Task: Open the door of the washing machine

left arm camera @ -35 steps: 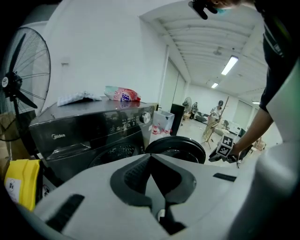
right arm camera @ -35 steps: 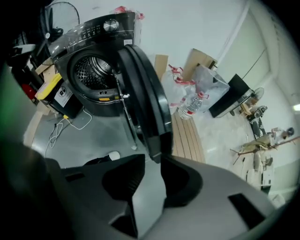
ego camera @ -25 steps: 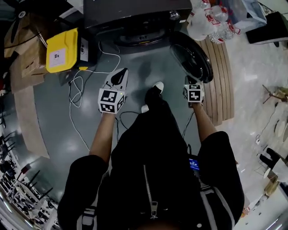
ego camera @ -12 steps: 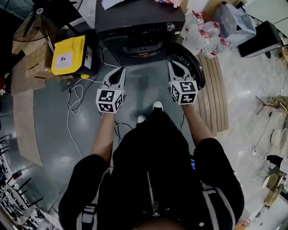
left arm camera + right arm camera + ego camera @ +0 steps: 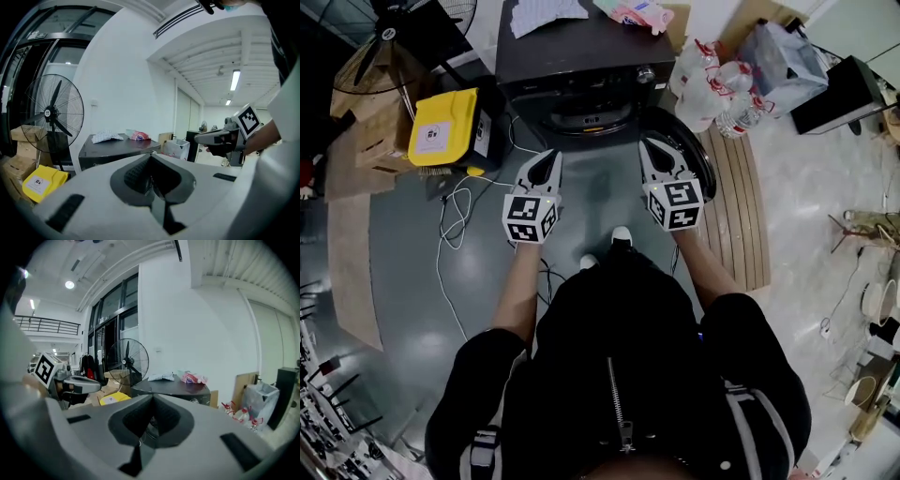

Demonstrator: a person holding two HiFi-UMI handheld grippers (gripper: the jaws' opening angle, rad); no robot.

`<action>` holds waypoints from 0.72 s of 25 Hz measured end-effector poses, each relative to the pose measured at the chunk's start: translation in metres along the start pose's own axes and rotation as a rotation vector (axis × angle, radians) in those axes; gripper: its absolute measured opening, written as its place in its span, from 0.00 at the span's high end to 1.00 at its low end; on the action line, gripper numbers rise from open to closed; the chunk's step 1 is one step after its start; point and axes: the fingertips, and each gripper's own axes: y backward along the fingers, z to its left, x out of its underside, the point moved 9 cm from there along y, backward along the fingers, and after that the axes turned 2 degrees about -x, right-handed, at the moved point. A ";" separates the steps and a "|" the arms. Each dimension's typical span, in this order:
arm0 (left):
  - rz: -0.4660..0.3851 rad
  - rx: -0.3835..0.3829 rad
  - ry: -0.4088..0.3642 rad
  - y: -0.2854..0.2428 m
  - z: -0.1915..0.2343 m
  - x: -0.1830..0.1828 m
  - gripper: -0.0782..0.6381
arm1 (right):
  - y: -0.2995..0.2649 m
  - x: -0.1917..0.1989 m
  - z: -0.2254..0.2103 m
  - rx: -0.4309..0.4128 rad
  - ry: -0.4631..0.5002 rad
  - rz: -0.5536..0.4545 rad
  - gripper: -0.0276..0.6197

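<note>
Door point(image 5: 700, 159) of the washing machine point(image 5: 581, 56) stood swung wide at upper centre-right of the head view, hanging off the right side of the dark drum mouth point(image 5: 581, 117), its round face running from the machine's front corner down toward the lower right. The right gripper point(image 5: 652, 143) was plainly the nearer of the two. It lay across the door's left half in that frame, tips aimed up-frame at the machine, though whether it touched the door could not be told from above. Its own view showed the jaws closed together with nothing between them, the machine straight ahead beyond the tips. The left gripper point(image 5: 549, 156) was held level with it at centre-left, well apart from the door, jaws likewise pressed together and empty. A pack of bottled water point(image 5: 712, 84) and wooden slats point(image 5: 741, 216) sat just right of the door, leaving little room further that way. By the look of it, the opening was already done. Any further swing would fall to the right gripper, pushing toward the frame's right.
</note>
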 end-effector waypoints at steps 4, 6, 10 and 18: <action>-0.001 0.000 -0.011 -0.006 -0.013 -0.004 0.89 | 0.004 -0.001 -0.011 -0.014 0.004 -0.005 0.96; 0.002 -0.003 -0.013 -0.007 -0.016 -0.005 0.89 | 0.005 0.000 -0.014 -0.023 0.009 -0.001 0.96; 0.001 -0.016 -0.012 -0.009 -0.020 -0.007 0.89 | 0.002 0.003 -0.015 -0.035 0.038 0.011 0.96; 0.001 -0.043 -0.007 -0.011 -0.021 -0.008 0.89 | -0.004 0.004 -0.018 -0.065 0.037 0.016 0.96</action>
